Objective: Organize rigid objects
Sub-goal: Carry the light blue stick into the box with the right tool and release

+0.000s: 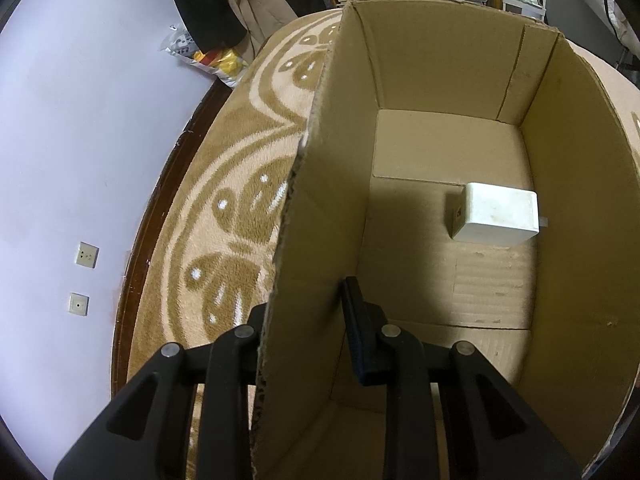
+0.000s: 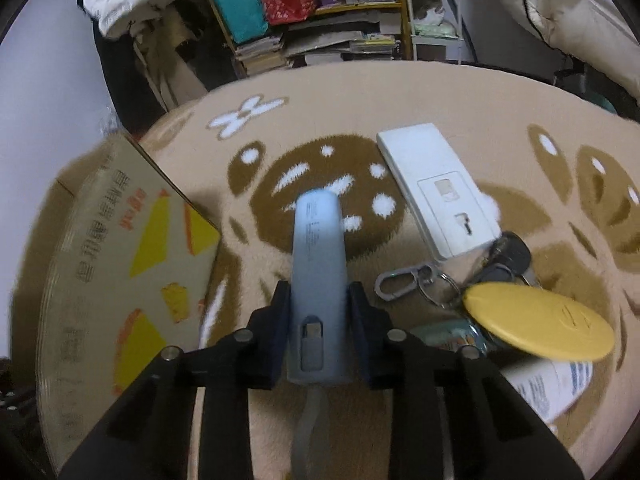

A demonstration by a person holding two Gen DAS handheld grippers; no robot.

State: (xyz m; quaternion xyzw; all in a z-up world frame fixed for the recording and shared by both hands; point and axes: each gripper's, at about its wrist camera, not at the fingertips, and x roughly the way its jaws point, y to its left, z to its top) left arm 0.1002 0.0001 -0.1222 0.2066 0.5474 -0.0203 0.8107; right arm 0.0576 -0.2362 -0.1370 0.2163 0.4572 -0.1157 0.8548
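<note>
In the left wrist view an open cardboard box [image 1: 400, 60] stands on a patterned beige blanket [image 1: 240, 168]. My left gripper [image 1: 308, 300] is shut on the box's near left wall, one finger inside and one outside. A white plug adapter [image 1: 498, 216] lies on the box floor at the right. In the right wrist view my right gripper [image 2: 319, 286] is shut on a light blue power bank [image 2: 318, 248], pads against both its sides, a short cable hanging from its near end. The box [image 2: 120, 260] shows its printed side at the left.
On the blanket to the right lie a flat white device [image 2: 436, 188], a key bunch with a carabiner [image 2: 404, 280], a yellow disc [image 2: 540, 320] and a white labelled bottle [image 2: 552, 384]. Shelves with books [image 2: 320, 48] stand behind. The wall [image 1: 80, 140] is at the left.
</note>
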